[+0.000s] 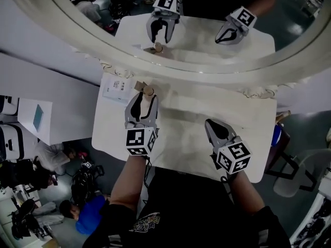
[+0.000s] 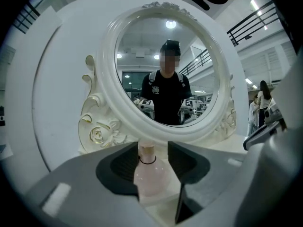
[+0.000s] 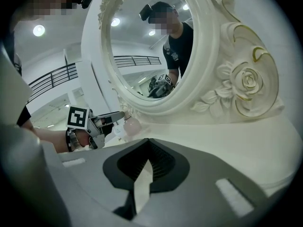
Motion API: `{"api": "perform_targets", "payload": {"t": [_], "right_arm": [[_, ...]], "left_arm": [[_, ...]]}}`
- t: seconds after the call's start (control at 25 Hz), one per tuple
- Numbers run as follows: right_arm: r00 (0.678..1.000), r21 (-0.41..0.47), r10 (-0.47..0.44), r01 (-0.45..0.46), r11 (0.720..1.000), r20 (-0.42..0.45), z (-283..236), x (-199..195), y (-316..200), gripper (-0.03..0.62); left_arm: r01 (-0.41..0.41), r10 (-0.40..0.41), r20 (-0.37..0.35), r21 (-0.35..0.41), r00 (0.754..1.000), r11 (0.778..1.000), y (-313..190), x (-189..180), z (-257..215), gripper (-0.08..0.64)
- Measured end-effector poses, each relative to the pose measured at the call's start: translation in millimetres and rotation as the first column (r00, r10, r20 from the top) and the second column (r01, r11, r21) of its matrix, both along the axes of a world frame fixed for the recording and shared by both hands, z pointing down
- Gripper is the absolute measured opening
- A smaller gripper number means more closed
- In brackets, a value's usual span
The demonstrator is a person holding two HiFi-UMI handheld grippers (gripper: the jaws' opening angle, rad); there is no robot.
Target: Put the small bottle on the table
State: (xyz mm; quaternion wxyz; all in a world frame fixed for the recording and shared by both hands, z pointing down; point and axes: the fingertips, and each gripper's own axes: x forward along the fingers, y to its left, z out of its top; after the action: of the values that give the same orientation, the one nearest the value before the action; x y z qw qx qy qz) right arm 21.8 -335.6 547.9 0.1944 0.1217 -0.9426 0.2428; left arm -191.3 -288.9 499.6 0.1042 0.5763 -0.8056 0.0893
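Observation:
A small pink round-bodied bottle (image 1: 148, 91) with a pale gold cap stands upright between the jaws of my left gripper (image 1: 146, 98), which is shut on it close in front of the mirror's base. In the left gripper view the bottle (image 2: 150, 174) fills the gap, and both jaws touch its sides. Whether its base rests on the white table (image 1: 207, 107) I cannot tell. My right gripper (image 1: 209, 123) hovers over the table's right half, shut and empty. The right gripper view shows the bottle (image 3: 133, 126) held low at the left gripper's (image 3: 118, 116) tips.
A large ornate white oval mirror (image 1: 207, 71) stands along the table's far edge and reflects both grippers. A white card (image 1: 116, 88) lies at the table's far left corner. A chair (image 1: 305, 169) stands off the right side. People sit on the floor below at left.

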Motion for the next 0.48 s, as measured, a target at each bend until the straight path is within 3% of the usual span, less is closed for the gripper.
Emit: {"api": "perform_targets", "payload": {"t": [0.32, 0.48], "right_arm": [[0.997, 0.015, -0.078, 0.077, 0.997, 0.031, -10.9, -21.2, 22.8, 0.029], [0.992, 0.034, -0.119, 0.118, 0.992, 0.029, -16.6, -34.4, 41.9, 0.029]], "left_arm": [[0.042, -0.042, -0.011, 0.01, 0.999, 0.999, 50.1, 15.3, -12.0, 0.176], [0.062, -0.061, -0.048, 0.018, 0.997, 0.998, 83.0, 19.5, -12.7, 0.086]]}}
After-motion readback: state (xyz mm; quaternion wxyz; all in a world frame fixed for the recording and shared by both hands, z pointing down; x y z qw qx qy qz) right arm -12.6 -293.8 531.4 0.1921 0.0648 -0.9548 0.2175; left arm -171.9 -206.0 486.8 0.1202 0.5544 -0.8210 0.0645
